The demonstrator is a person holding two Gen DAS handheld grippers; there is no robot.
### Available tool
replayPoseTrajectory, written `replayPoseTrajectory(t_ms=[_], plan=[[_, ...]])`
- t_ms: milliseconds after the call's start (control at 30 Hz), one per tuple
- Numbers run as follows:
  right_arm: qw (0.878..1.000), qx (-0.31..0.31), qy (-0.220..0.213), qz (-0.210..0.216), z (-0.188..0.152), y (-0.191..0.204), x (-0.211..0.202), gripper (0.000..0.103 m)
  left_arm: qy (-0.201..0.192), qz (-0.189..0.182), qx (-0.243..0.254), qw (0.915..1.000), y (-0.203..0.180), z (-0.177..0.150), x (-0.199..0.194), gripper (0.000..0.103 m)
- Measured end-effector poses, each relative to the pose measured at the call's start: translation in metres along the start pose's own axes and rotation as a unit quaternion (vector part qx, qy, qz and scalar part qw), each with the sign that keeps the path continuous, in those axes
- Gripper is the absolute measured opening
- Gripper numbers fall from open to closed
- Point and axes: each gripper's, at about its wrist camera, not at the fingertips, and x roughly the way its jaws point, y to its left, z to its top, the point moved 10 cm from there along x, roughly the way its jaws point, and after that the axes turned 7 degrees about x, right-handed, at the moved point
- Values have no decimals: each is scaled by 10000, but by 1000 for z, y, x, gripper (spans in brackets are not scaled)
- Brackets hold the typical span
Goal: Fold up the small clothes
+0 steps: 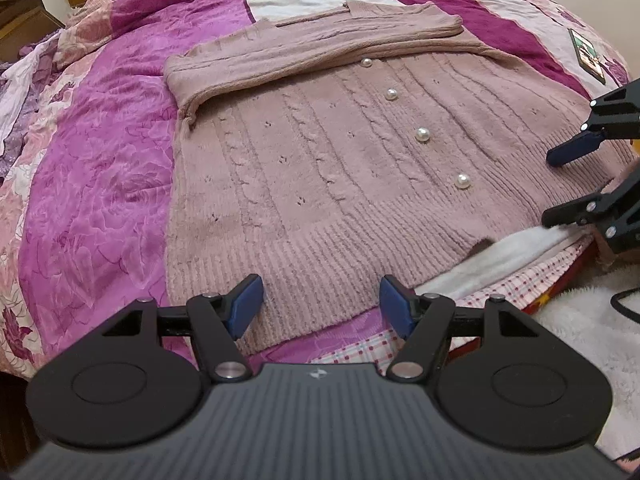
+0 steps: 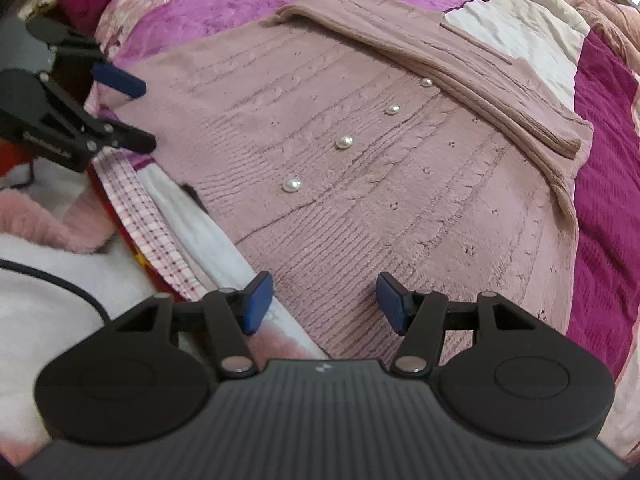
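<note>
A dusty-pink cable-knit cardigan (image 1: pixel 320 168) (image 2: pixel 380 184) with pearl buttons (image 1: pixel 422 134) lies flat on the bed. Both sleeves (image 1: pixel 320 44) are folded across its upper part. My left gripper (image 1: pixel 320 304) hovers open over the ribbed hem near the cardigan's left bottom corner, with nothing pinched. My right gripper (image 2: pixel 325 300) stands open above the hem at the other bottom corner, its pads apart and off the knit. Each gripper shows in the other's view: the right gripper (image 1: pixel 551 188) at the right edge, the left gripper (image 2: pixel 140 114) at the left edge.
A magenta and pink floral quilt (image 1: pixel 100 184) covers the bed. A checked cloth (image 2: pixel 152 224) and white fleece (image 2: pixel 208 240) hang at the bed's near edge, beside a black cable (image 2: pixel 60 280). A small flat device (image 1: pixel 588 54) lies far right. Wooden furniture (image 1: pixel 24 12) stands beyond the bed.
</note>
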Motion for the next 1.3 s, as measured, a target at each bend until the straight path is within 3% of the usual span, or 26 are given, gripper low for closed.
replayPoseTrajectory(t_ms=[467, 600, 733, 867, 1033, 1300], plan=[[9980, 46, -332, -532, 17, -6, 15, 60, -106, 52, 172, 9998, -2, 9, 7, 72], [9989, -24, -257, -397, 15, -4, 12, 60, -206, -183, 328, 9991, -10, 10, 0, 72], [9997, -243, 50, 76, 4, 9, 5, 60, -154, -367, 545, 9977, -20, 8, -2, 72], [9985, -503, 184, 129, -4, 18, 5, 60, 3, -247, 1013, 9946, -30, 0, 7, 73], [9968, -770, 207, -115, -2, 26, 16, 60, 5, -9, 1466, 9892, -35, 5, 20, 77], [9977, -630, -29, -243, 9, 16, 20, 60, -80, -8, 951, 9954, -15, 23, 30, 77]])
